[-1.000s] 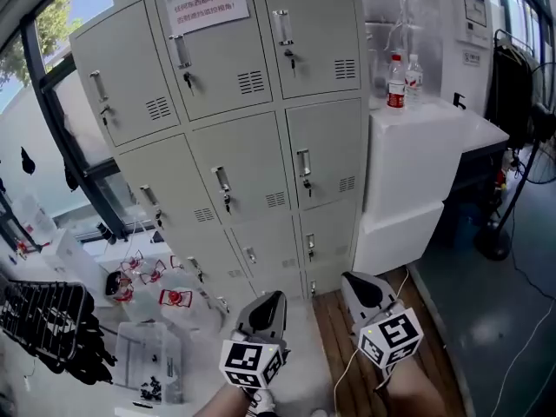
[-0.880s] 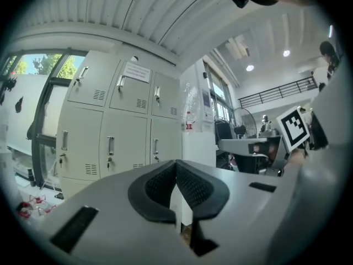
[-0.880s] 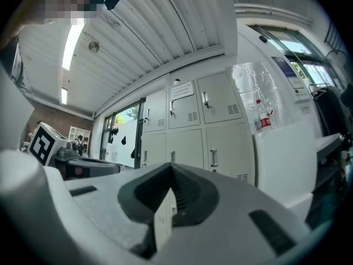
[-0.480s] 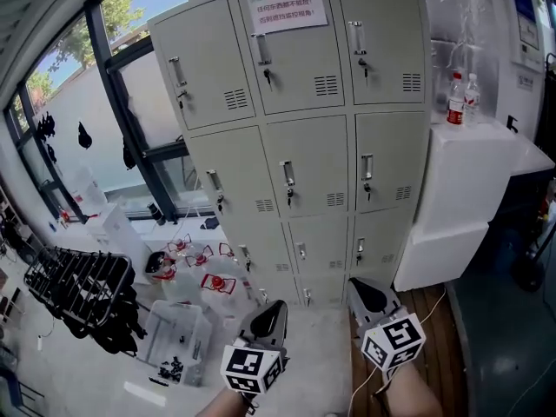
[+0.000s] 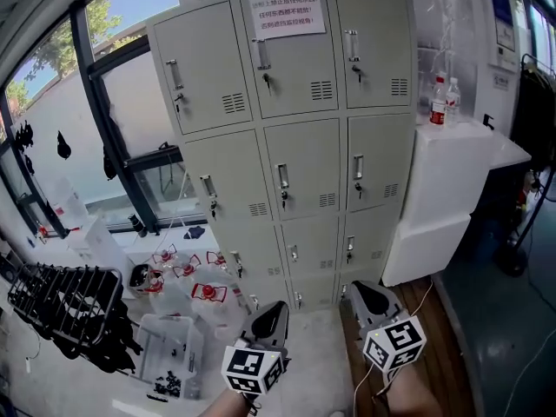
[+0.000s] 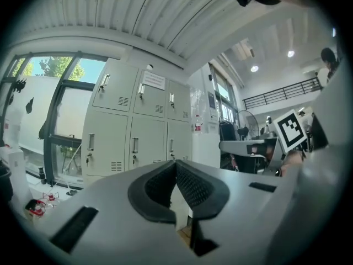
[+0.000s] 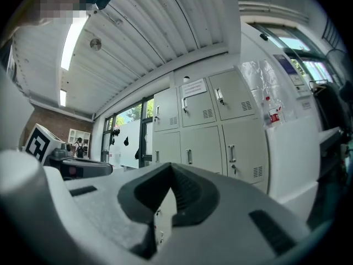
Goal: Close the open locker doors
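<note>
Left gripper (image 5: pixel 274 309): clenched tight with nothing between its dark ribbed pads (image 6: pixel 193 184), held level and pointing at the lockers
Right gripper (image 5: pixel 365 290): just beside the left one, on its right, also clamped together and empty, with a black and white marker cube (image 5: pixel 392 343) at its rear
Lockers (image 5: pixel 295 146): straight ahead of both grippers and well apart from them, a pale grey bank three columns wide and four rows high
Locker doors (image 5: pixel 304 168): every door that can be made out sits flush with its frame; the lowest row, just past the gripper tips, is partly hidden, so one ajar there cannot be ruled out
Handles (image 5: pixel 282 176): a metal pull on each door, with a key (image 5: pixel 266 80) hanging just below it
Notice (image 5: pixel 287 14): a white sheet on the top middle door, high above the grippers, with red Chinese characters too small to read
Bottles (image 5: pixel 438 102): two, one with a red label, on a white cabinet (image 5: pixel 452 181) beyond and to the right of the right gripper; the label print is unreadable
Floor left of the left gripper: a clear bin (image 5: pixel 169 350), red and white oddments (image 5: pixel 208 291) and a black rack (image 5: pixel 65 298)
Risk, contact: a clenched tip would likely skid off the smooth painted metal when pushing a door, or catch a hanging key and bend it
Risk, surroundings: a hard slam could shake the cabinet beside the lockers and topple the bottles, and the floor clutter could snag a step toward the left column
</note>
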